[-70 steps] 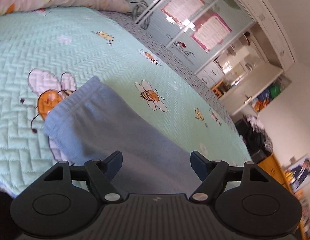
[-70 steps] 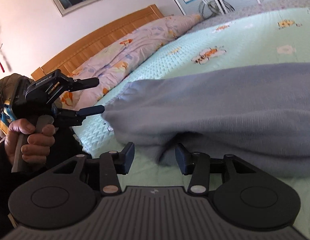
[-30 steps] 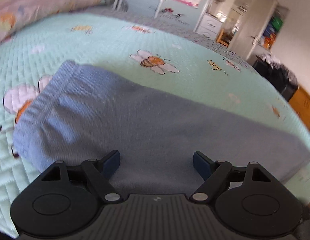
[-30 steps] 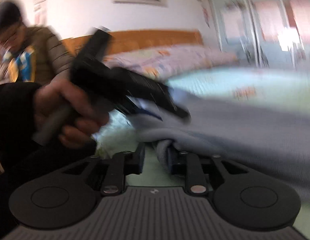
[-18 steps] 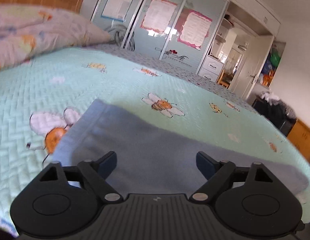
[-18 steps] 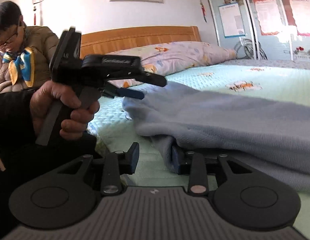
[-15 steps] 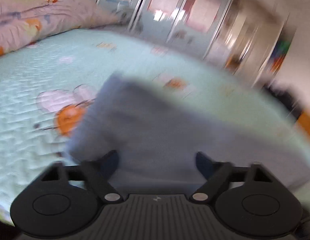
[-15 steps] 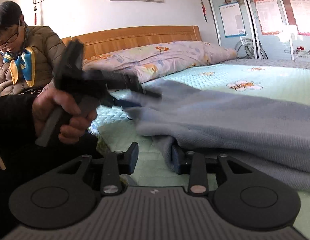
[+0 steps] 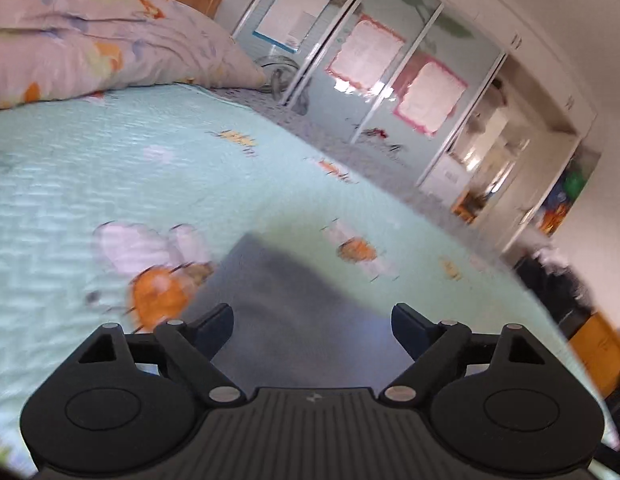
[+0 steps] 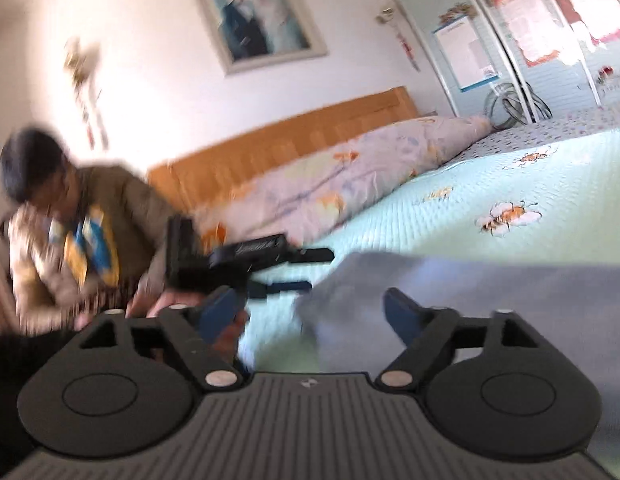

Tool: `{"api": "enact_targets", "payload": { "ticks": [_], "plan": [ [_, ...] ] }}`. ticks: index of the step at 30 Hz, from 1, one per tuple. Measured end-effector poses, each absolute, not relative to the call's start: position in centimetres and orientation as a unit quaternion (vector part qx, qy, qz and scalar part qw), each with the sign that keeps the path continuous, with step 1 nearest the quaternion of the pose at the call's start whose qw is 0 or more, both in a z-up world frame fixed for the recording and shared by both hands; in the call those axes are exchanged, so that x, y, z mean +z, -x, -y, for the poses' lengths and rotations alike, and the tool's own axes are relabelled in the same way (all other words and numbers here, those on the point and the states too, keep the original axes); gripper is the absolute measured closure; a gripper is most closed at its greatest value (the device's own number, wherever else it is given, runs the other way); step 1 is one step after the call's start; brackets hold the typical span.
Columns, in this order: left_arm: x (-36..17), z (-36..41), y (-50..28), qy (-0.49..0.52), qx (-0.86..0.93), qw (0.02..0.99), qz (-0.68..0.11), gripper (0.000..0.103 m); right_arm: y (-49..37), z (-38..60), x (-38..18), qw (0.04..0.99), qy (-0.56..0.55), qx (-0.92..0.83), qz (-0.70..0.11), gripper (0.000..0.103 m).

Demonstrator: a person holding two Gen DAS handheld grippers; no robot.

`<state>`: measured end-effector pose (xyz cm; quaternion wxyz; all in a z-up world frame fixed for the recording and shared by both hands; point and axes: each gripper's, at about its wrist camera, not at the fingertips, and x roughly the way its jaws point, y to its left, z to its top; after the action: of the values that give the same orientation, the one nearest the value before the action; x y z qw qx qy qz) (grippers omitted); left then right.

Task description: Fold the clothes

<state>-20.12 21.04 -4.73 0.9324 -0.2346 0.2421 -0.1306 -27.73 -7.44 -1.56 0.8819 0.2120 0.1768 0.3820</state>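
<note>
Blue-grey clothing [image 9: 310,320] lies flat on the mint quilted bed [image 9: 90,168], filling the lower centre of your left wrist view and the lower right of your right wrist view [image 10: 489,292]. Your left tool [image 9: 311,326] has its jaws spread wide above the cloth and grips nothing. Your right tool [image 10: 313,312] is likewise spread wide, with the garment's near corner between its fingers; motion blur makes it hard to say whether either finger touches the fabric. In the right wrist view your left tool [image 10: 310,270] appears at centre left, its two fingers apart, just beside the garment's edge. A floral pillow [image 9: 90,40] sits at the upper left of the left view, against the wooden headboard [image 10: 290,140].
</note>
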Motion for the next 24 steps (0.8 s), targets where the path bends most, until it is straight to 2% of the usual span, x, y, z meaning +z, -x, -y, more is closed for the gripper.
{"api": "enact_targets", "payload": {
  "ticks": [2, 5, 6, 7, 9, 10, 11, 13, 15, 17, 18, 20, 22, 24],
  "plan": [
    [-4.4, -19.6, 17.2, 0.209, -0.148, 0.933, -0.253, 0.01, 24.3, 7.8, -1.7, 0.871, -0.262, 0.37, -0.186, 0.017],
    [-6.5, -18.0, 12.8, 0.152, -0.131, 0.931, -0.306, 0.011, 18.2, 9.0, -4.9, 0.82, -0.402, 0.32, -0.253, 0.019],
    [-7.7, -17.9, 11.3, 0.129, -0.116, 0.926, -0.336, 0.016, 16.9, 9.6, -6.1, 0.797, -0.444, 0.31, -0.267, 0.021],
    [-8.7, -18.2, 10.2, 0.122, -0.109, 0.919, -0.358, 0.029, 16.1, 10.7, -7.2, 0.786, -0.471, 0.284, -0.282, 0.027],
    [-9.4, -19.6, 9.7, 0.156, -0.122, 0.916, -0.349, 0.03, 16.1, 15.1, -9.2, 0.778, -0.515, 0.23, -0.277, 0.075],
    [-9.4, -20.4, 9.7, 0.182, -0.127, 0.911, -0.348, 0.03, 16.2, 17.3, -10.2, 0.773, -0.535, 0.203, -0.274, 0.082],
    [-9.5, -21.1, 9.6, 0.208, -0.132, 0.905, -0.346, 0.03, 16.9, 20.2, -10.4, 0.77, -0.561, 0.172, -0.25, 0.083],
    [-9.4, -21.8, 9.7, 0.237, -0.136, 0.898, -0.345, 0.03, 19.4, 23.9, -9.1, 0.782, -0.576, 0.121, -0.207, 0.069],
    [-9.0, -21.7, 10.6, 0.247, -0.138, 0.897, -0.34, 0.024, 22.2, 25.0, -7.3, 0.801, -0.557, 0.111, -0.189, 0.04],
    [-8.5, -21.1, 12.1, 0.258, -0.133, 0.899, -0.327, 0.012, 24.8, 25.0, -5.9, 0.81, -0.544, 0.127, -0.177, 0.029],
    [-8.2, -20.7, 13.1, 0.264, -0.131, 0.902, -0.315, 0.009, 25.6, 24.0, -5.9, 0.805, -0.542, 0.153, -0.187, 0.028],
    [-7.7, -19.9, 15.5, 0.273, -0.145, 0.906, -0.291, 0.007, 26.9, 21.6, -6.3, 0.797, -0.526, 0.203, -0.215, 0.027],
    [-7.3, -18.5, 18.3, 0.255, -0.171, 0.912, -0.273, 0.007, 28.1, 20.4, -7.4, 0.81, -0.496, 0.209, -0.234, 0.034],
    [-7.0, -17.0, 21.2, 0.208, -0.177, 0.927, -0.258, 0.007, 29.8, 22.6, -9.2, 0.805, -0.524, 0.161, -0.227, 0.072]
  ]
}}
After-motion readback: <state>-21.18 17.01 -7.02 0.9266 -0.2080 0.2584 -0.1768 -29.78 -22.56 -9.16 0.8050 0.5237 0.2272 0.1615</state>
